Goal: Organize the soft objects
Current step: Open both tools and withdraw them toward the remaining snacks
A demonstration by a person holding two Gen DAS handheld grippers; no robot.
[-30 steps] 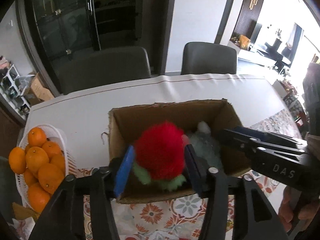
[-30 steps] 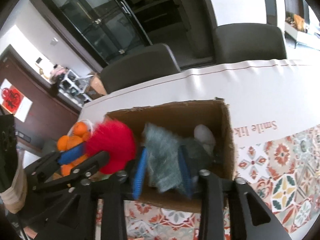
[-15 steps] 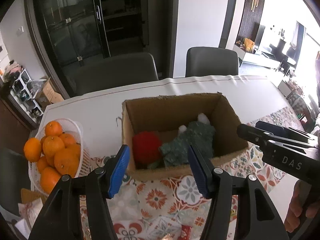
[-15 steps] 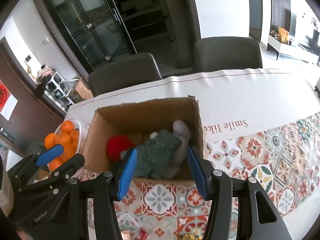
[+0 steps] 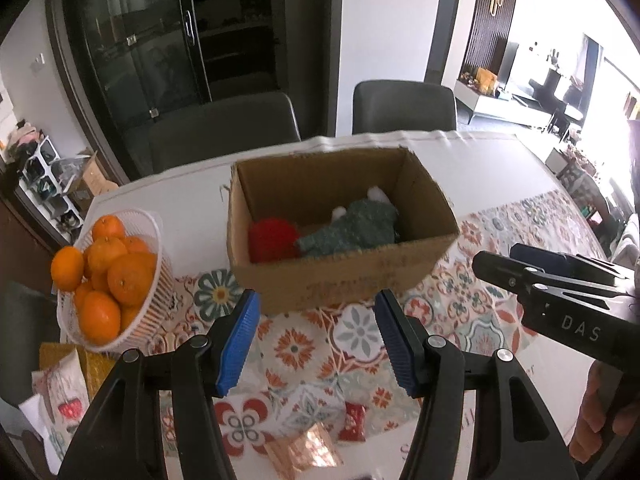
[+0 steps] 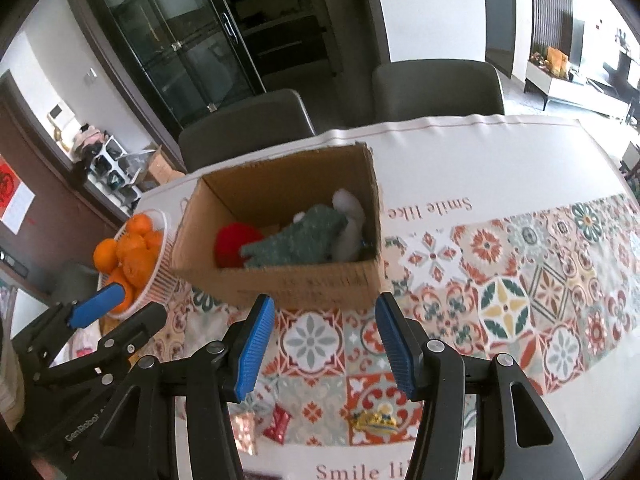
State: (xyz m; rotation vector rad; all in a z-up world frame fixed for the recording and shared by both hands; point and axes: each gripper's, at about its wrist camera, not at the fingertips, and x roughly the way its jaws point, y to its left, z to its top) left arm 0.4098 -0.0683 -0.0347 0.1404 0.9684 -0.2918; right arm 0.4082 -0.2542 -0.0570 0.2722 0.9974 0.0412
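Left gripper (image 5: 316, 336): jaws wide apart, holding nothing, over the patterned tablecloth (image 5: 472, 312) just short of the box.
Right gripper (image 6: 325, 340): jaws wide apart, holding nothing.
Basket of oranges (image 5: 154, 280): near the table's left edge.
Cardboard box (image 5: 340, 280): open-topped, mid-table.
Red pompom (image 5: 272, 238): inside, at the box's left end.
Green plush toy (image 5: 352, 228): inside, touching the pompom, toward the right wall.

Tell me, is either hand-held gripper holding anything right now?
Nothing. The left hand-held gripper and right hand-held gripper are both open and empty.
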